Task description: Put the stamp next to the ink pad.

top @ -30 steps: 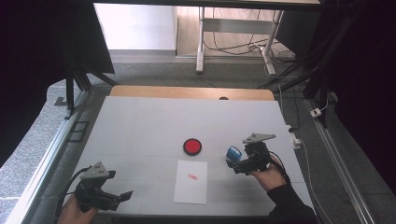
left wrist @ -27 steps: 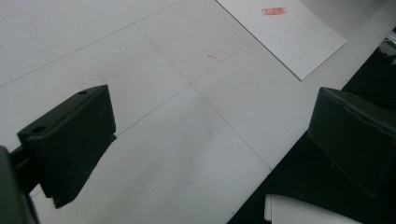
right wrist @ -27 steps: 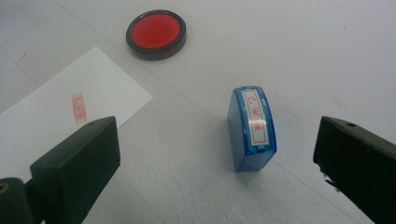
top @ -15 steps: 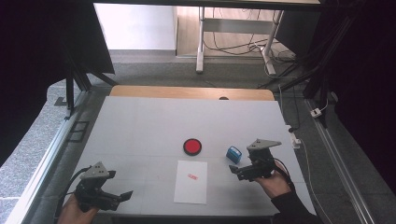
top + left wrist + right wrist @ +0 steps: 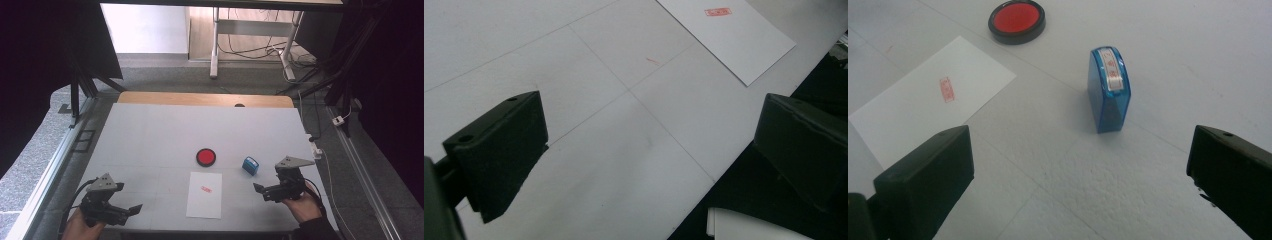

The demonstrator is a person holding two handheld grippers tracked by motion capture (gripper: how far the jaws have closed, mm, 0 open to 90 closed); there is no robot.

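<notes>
A blue stamp stands upright on the white table, right of a round red ink pad. In the right gripper view the stamp sits ahead of the jaws, untouched, with the ink pad beyond it. A white sheet of paper bearing a small red stamped mark lies at the front middle. My right gripper is open, a little nearer than the stamp and to its right. My left gripper is open at the front left, holding nothing. The paper shows ahead of its jaws.
The table has a wooden strip along its far edge. A metal rail runs along the right side. Desk legs and cables stand on the floor beyond. The table's front edge lies just under both hands.
My right gripper let go of the blue stamp, set it on the table and drew back toward the front edge. The left gripper has stayed put.
</notes>
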